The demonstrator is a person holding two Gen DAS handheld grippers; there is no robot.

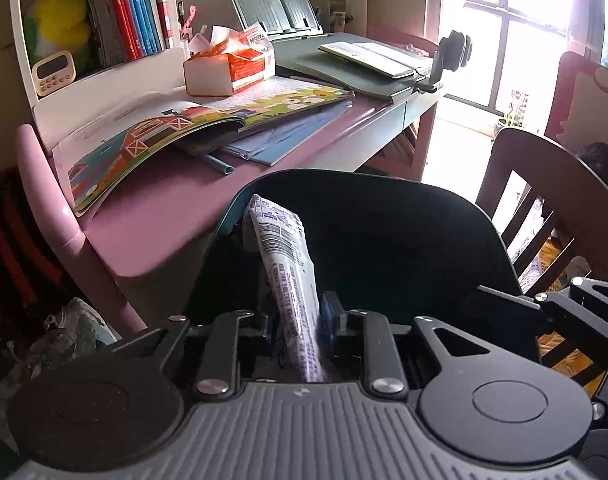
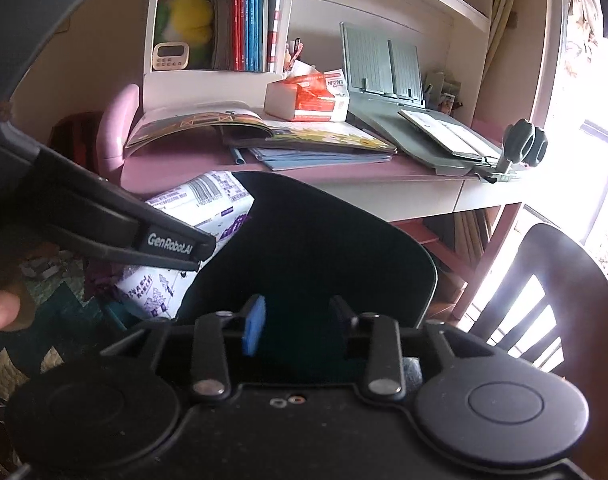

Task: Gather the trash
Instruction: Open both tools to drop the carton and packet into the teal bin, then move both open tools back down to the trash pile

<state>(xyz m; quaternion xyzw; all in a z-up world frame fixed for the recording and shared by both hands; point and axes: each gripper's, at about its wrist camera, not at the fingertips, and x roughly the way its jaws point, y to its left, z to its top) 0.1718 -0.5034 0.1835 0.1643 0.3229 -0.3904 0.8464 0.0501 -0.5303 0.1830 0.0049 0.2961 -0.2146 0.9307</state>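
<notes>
Left tongs (image 1: 300,320) clamp narrowly on a white-and-purple printed wrapper (image 1: 284,248), which sticks up ahead of them over the dark bin (image 1: 384,232). Right tongs (image 2: 296,320) stand apart, empty, above the same bin, the wrapper to their left.

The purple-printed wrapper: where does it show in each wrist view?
Left wrist: wrapper at bottom centre, between the left claw's fingers, over the dark bin.
Right wrist: wrapper at centre left, behind the left claw's arm.
Shared landmark: open picture book.
</notes>
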